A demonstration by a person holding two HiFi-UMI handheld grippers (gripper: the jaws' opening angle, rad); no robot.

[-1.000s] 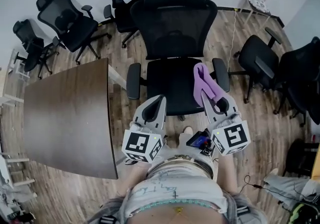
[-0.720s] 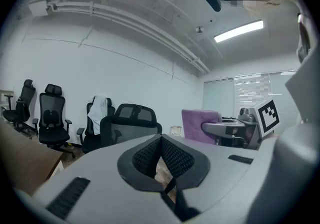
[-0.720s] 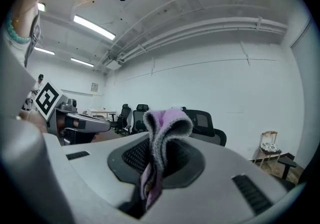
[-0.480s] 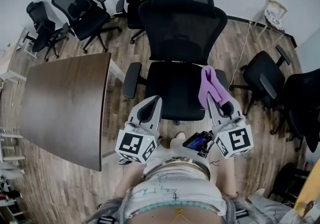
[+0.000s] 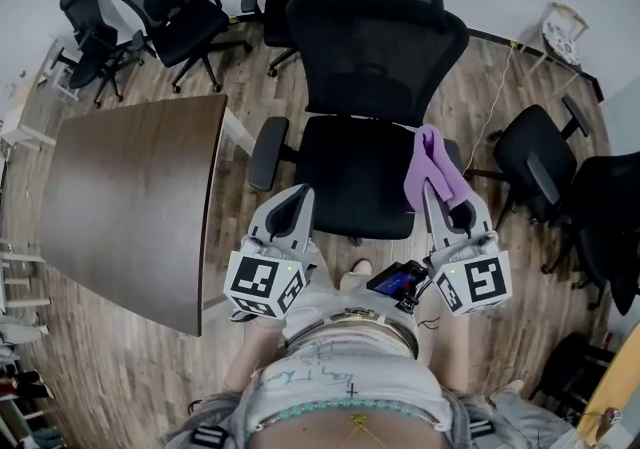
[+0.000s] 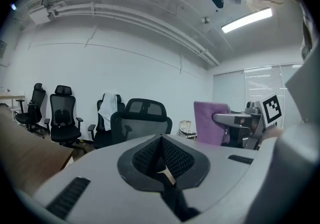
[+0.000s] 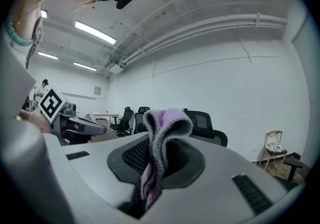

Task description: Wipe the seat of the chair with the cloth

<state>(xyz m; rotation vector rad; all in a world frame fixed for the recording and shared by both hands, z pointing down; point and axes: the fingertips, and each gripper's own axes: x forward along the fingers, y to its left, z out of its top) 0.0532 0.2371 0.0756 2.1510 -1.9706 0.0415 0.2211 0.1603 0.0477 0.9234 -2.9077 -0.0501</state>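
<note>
Office room: the chair seat (image 5: pixel 355 177) is not yet wiped.
The right gripper (image 5: pixel 436 195) jaws clamp the cloth (image 5: pixel 432 162), apparently just above the seat's right edge; the left gripper (image 5: pixel 298 199) jaws are closed, empty. The cloth should go down flat, then sweep.

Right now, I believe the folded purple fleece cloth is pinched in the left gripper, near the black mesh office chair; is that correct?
Not quite: the right gripper view shows the folded purple fleece cloth pinched in the right gripper, not the left gripper, near the black mesh office chair.
</note>
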